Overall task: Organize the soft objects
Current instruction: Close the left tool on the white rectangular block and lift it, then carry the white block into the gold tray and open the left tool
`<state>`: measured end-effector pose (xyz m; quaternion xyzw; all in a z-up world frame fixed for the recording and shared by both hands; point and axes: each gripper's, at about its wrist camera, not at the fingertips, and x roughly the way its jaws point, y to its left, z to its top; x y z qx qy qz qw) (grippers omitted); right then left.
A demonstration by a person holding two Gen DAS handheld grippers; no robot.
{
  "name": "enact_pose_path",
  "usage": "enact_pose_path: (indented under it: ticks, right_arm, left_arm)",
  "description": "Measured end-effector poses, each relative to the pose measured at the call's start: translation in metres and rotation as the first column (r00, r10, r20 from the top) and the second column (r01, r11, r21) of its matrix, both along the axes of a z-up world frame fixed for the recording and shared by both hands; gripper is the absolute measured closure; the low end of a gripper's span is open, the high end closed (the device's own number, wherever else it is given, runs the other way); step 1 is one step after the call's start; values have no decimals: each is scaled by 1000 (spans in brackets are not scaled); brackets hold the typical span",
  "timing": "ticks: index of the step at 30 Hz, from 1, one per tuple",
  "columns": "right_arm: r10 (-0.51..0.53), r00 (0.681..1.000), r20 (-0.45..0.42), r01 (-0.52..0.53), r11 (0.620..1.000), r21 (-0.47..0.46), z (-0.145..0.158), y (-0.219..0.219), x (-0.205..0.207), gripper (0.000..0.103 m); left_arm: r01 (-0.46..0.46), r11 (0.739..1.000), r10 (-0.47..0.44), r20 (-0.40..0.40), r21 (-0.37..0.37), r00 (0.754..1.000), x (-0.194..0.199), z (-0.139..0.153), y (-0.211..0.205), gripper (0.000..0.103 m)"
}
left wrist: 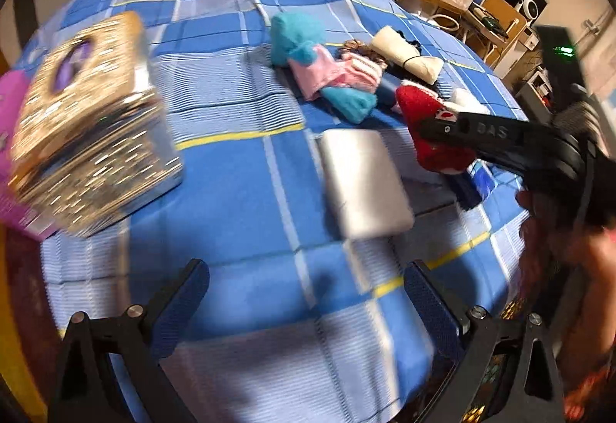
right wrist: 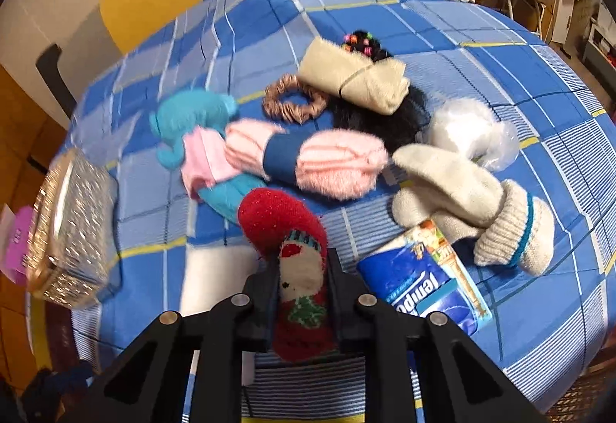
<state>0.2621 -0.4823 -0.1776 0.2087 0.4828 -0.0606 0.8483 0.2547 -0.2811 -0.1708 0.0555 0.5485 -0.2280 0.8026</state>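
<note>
The right gripper (right wrist: 300, 292) is clamping the red Christmas sock (right wrist: 285, 230) just right of the glittery box (right wrist: 73, 230) on the bed (right wrist: 500, 76), needing a clean lift, while the left gripper (left wrist: 304, 292) is hanging apart, empty.

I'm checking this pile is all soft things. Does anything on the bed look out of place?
Yes. A blue plastic tissue packet lies among the socks, just right of the red Christmas sock pinched in the right gripper. A clear plastic bag sits behind the cream socks. Both are packaging, not fabric.
</note>
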Motion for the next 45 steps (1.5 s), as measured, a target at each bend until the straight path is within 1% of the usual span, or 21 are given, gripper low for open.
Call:
enact_pose_path:
  ticks: [2, 5, 7, 9, 10, 12, 13, 14, 16, 17, 18, 22, 26, 31, 35, 39, 42, 45]
  right_arm:
    - [-20, 999, 26, 20, 1000, -2, 6, -3, -3, 84]
    - [-65, 996, 65, 65, 998, 1, 14, -13, -8, 84]
    - [-88, 993, 79, 87, 996, 17, 16, -18, -9, 84]
    - [-110, 990, 83, 111, 994, -5, 18, -20, -11, 84]
    - [-120, 989, 91, 121, 993, -5, 19, -22, -12, 84]
    - [-125, 987, 102, 124, 992, 13, 20, -24, -15, 84]
    - [-124, 987, 103, 123, 992, 17, 20, -24, -15, 84]
    - [-120, 988, 100, 119, 993, 16, 19, -23, -15, 84]
    - [-111, 989, 99, 110, 994, 17, 19, -21, -15, 84]
    - [-106, 989, 101, 104, 994, 15, 19, -19, -13, 84]
    - [-99, 990, 103, 99, 995, 10, 20, -18, -13, 84]
    - [-73, 992, 102, 75, 997, -10, 20, -12, -9, 84]
    - [-35, 994, 108, 38, 999, -27, 21, -3, -7, 84]
    - [-3, 995, 97, 8, 999, -49, 19, 4, -3, 84]
    - [10, 997, 78, -7, 999, -40, 15, 6, -1, 84]
    - [21, 998, 63, -17, 998, -58, 13, 10, 0, 84]
    - [37, 998, 53, -33, 996, -80, 12, 15, 0, 84]
    - [50, 997, 59, -44, 994, -102, 14, 20, 0, 84]
  left_arm:
    - [-4, 1000, 4, 14, 31, 1000, 9, -3, -15, 1]
    - [-4, 998, 3, 15, 58, 1000, 22, -10, -34, 1]
    - [4, 998, -5, 7, 60, 1000, 29, -14, -47, 1]
    - [20, 996, -22, 23, 84, 1000, 32, -18, -60, 7]
    - [38, 995, -42, 35, 95, 999, 33, -20, -68, 8]
    - [68, 990, -75, 57, 125, 996, 34, -26, -78, 18]
    - [77, 987, -87, 62, 140, 994, 34, -29, -81, 19]
    - [94, 985, -103, 56, 148, 993, 35, -34, -83, 23]
    - [101, 990, -105, 32, 99, 994, 36, -37, -79, 31]
    - [103, 992, -104, 19, 67, 994, 36, -37, -76, 40]
    - [112, 993, -113, 12, 43, 994, 36, -36, -75, 46]
    - [147, 988, -150, 48, 50, 988, 28, -29, -69, 48]
    - [113, 994, -113, 29, 2, 993, 26, -25, -46, 49]
    - [96, 993, -93, 46, -68, 995, 13, -4, -8, 49]
    - [87, 990, -79, 76, -112, 994, 1, 19, 27, 49]
    - [75, 986, -56, 130, -152, 990, -10, 50, 68, 49]
    - [49, 983, -20, 162, -176, 987, -10, 72, 103, 49]
    - [-4, 981, 41, 190, -193, 981, -6, 91, 148, 49]
